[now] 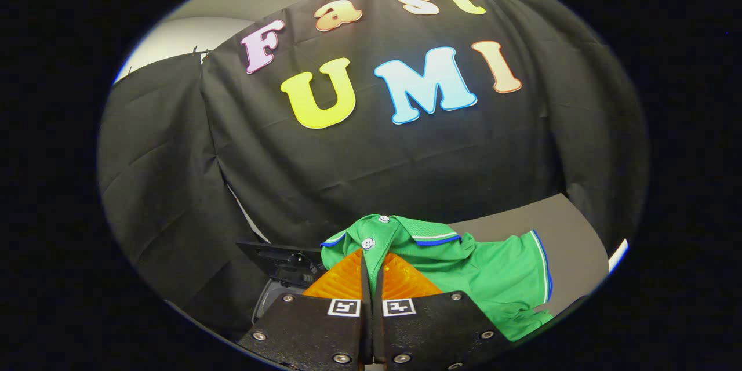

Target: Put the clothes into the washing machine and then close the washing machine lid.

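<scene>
The tool [371,255] has its two orange fingers [342,281] pressed together with only a thin seam between them, and a fold of the green polo shirt [493,272] by the button placket looks pinched at their tips, so I judge it clamped on the cloth. The shirt sits at twelve o'clock from the fingertips, collar up, and the rest of it trails away toward three o'clock over the grey bench [556,226]. At about ten o'clock from the fingers lies a dark opening with a raised black panel, probably the washing machine [278,278] with its lid up, though it is too hidden to be sure. The step in hand seems to be carrying the shirt across to that opening. To do it well, keep the pinch firm, lift until the trailing sleeve and hem clear the bench, then swing toward ten o'clock and lower the bulk fully inside before letting go, so nothing drapes over the rim and blocks the lid.
</scene>
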The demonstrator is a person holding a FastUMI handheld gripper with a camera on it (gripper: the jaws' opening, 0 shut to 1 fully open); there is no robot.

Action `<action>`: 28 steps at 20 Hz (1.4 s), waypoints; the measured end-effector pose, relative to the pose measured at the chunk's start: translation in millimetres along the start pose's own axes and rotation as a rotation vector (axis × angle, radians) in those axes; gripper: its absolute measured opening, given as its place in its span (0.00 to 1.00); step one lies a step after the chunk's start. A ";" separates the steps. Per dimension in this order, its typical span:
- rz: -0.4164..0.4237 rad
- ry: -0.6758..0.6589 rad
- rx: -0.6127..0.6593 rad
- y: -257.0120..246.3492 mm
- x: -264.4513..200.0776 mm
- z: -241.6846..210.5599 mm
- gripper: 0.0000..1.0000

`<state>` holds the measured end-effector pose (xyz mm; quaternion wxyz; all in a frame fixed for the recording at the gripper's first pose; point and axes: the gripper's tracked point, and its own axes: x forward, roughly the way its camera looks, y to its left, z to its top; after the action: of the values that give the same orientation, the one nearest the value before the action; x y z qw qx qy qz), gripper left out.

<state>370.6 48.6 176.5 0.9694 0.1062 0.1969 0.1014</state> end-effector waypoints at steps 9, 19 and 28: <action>0.084 0.027 0.021 71.8 15.2 -22.2 0.00; 0.139 0.071 -0.032 136.9 36.7 -63.1 0.00; 0.184 0.116 -0.047 189.7 53.7 -98.1 0.00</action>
<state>350.2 259.2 115.5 0.9451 0.0952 0.2396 0.2006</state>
